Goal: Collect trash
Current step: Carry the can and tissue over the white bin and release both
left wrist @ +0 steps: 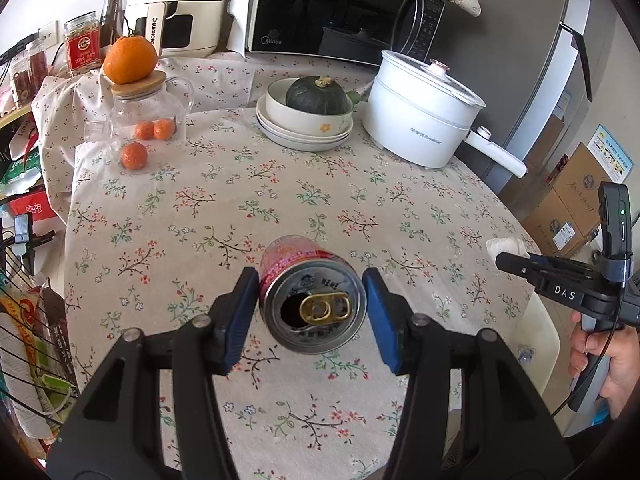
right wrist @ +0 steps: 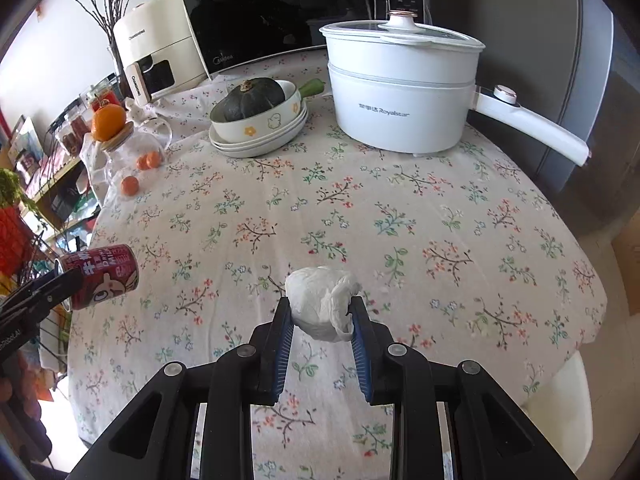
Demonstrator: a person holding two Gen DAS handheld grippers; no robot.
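My left gripper [left wrist: 311,300] is shut on a red drink can [left wrist: 313,295], held on its side above the floral tablecloth with its opened top and gold tab facing the camera. The can also shows at the left of the right wrist view [right wrist: 100,277], held by the left gripper [right wrist: 56,286]. My right gripper [right wrist: 320,316] is shut on a crumpled white tissue [right wrist: 322,302], lifted over the table's near part. In the left wrist view the right gripper [left wrist: 506,256] is at the right table edge with the tissue [left wrist: 505,246] at its tips.
A white electric pot [right wrist: 400,92] with a long handle stands at the back right. Stacked bowls with a dark green squash [right wrist: 250,100] sit beside it. A glass jar with an orange on top [left wrist: 130,60] and small oranges [left wrist: 135,156] stand at the back left. A microwave [left wrist: 340,8] stands behind. Cluttered shelves [left wrist: 24,184] stand left.
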